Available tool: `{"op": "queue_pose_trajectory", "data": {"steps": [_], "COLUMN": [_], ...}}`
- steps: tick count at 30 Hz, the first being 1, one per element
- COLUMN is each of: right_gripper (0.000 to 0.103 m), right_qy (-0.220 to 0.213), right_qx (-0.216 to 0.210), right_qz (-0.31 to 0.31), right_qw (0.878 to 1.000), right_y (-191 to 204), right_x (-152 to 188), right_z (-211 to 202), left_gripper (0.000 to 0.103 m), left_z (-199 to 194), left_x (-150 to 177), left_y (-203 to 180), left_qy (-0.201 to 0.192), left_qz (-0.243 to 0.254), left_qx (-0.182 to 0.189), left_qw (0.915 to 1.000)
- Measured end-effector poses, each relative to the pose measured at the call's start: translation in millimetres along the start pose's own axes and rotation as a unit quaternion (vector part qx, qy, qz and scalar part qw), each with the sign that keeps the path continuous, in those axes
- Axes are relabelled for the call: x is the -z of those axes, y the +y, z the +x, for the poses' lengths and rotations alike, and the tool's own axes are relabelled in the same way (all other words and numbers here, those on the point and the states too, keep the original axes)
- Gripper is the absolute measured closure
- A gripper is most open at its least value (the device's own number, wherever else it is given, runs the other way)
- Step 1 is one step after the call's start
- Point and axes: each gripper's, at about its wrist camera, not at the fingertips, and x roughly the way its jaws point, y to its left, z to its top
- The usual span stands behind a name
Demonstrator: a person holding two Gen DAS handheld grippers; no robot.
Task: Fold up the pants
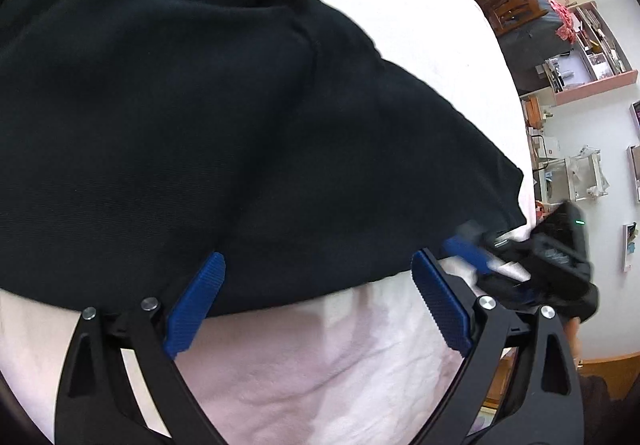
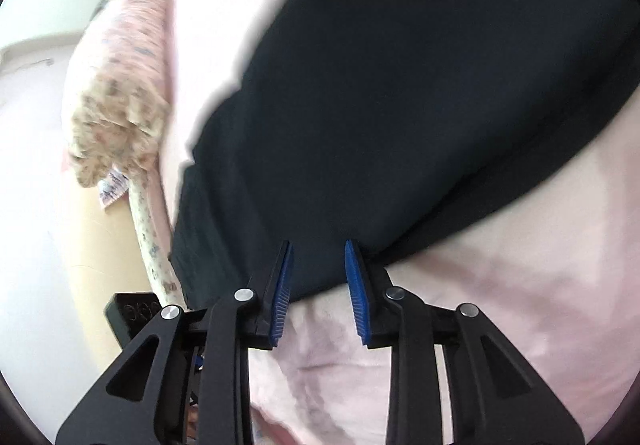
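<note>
Black pants [image 1: 200, 105] lie spread over a pale pink sheet [image 1: 320, 365] and fill most of both views. My left gripper [image 1: 318, 257] stands wide open at the pants' near edge, its blue pads on either side of the hem with nothing pressed between them. To its right the right gripper [image 1: 472, 253] shows, blurred, at the corner of the cloth. In the right wrist view the right gripper [image 2: 318, 245] has a narrow gap between its pads. The near edge of the pants [image 2: 400, 105] runs across that gap, and the pads do not press on it.
A flower-patterned pillow or blanket [image 2: 120, 85] lies at the bed's left side, with a small black box [image 2: 132, 313] below it. Beyond the bed's right edge are shelves [image 1: 592, 57] and clutter on the floor.
</note>
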Motion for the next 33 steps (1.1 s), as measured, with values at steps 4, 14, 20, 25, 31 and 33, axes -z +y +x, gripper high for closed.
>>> {"op": "queue_pose_trajectory", "data": {"steps": [4,14,20,25,31,33], "right_gripper": [0.059,0.059,0.074,0.095,0.096,0.096], "right_qy": [-0.131,-0.247,-0.229,-0.219,-0.23,-0.229], "right_qx": [0.023,0.097,0.125,0.113,0.136,0.129], "right_qz": [0.092,0.233,0.179,0.149,0.147,0.173], "right_qw": [0.987,0.935,0.948,0.958,0.952,0.949], "right_y": [-52,-155,-152,-150,-159,-173], "right_x": [-36,-95,-111,-111,-105,-103], "right_z": [-88,-186,-179,-184,-186,-177], "left_gripper": [0.005,0.002,0.002,0.002,0.002,0.002], "left_z": [1,21,21,19,20,20], "left_x": [5,12,10,9,10,9], "left_y": [-13,-17,-19,-16,-17,-17], "left_qy": [0.003,0.004,0.001,-0.002,-0.004,-0.008], "left_qz": [0.007,0.002,-0.005,-0.01,-0.006,-0.012], "left_qx": [0.002,-0.054,-0.076,-0.087,-0.101,-0.1], "left_qw": [1.0,0.9985,0.9971,0.9961,0.9949,0.9949]}}
